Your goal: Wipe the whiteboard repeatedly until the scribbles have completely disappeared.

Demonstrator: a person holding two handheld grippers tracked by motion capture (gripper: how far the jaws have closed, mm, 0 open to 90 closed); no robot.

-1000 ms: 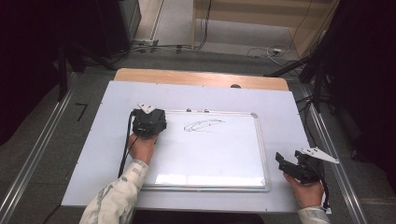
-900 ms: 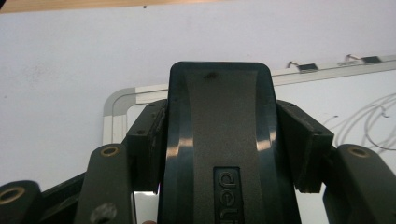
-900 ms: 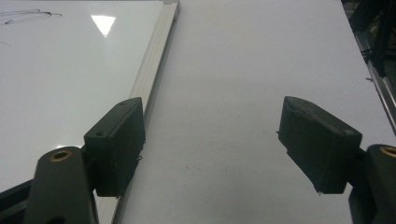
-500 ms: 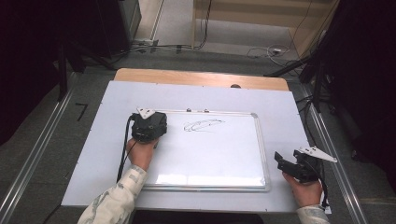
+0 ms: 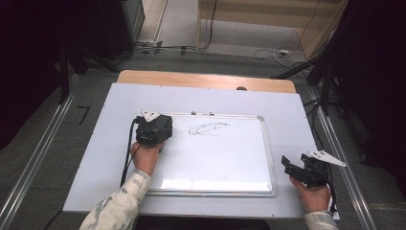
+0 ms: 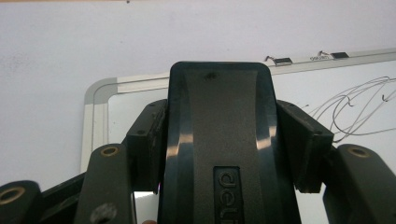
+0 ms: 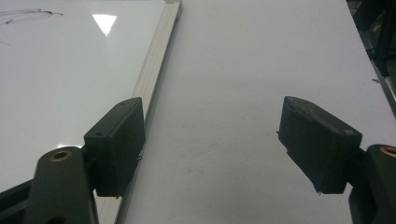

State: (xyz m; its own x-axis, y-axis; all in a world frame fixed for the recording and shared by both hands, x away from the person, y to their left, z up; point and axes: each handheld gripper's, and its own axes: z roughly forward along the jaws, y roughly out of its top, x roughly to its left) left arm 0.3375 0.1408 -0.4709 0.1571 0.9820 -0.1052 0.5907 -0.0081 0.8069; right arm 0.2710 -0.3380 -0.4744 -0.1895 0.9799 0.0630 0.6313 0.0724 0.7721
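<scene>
Between left gripper (image 6: 219, 154) fingers (image 6: 306, 149): black eraser (image 6: 219, 121), clamped, over whiteboard (image 6: 369, 84).

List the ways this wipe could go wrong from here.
The left gripper clamps the eraser near the board's top left corner, with the scribble off to its right; a short stroke might leave part of the lines. The whiteboard lies loose on the table, and the open right gripper isn't bracing it, so a push could slide it.

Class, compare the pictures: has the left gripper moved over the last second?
Yes. The left gripper, shut on the eraser, has slid up the whiteboard toward its top edge, nearer the level of the scribble.
</scene>
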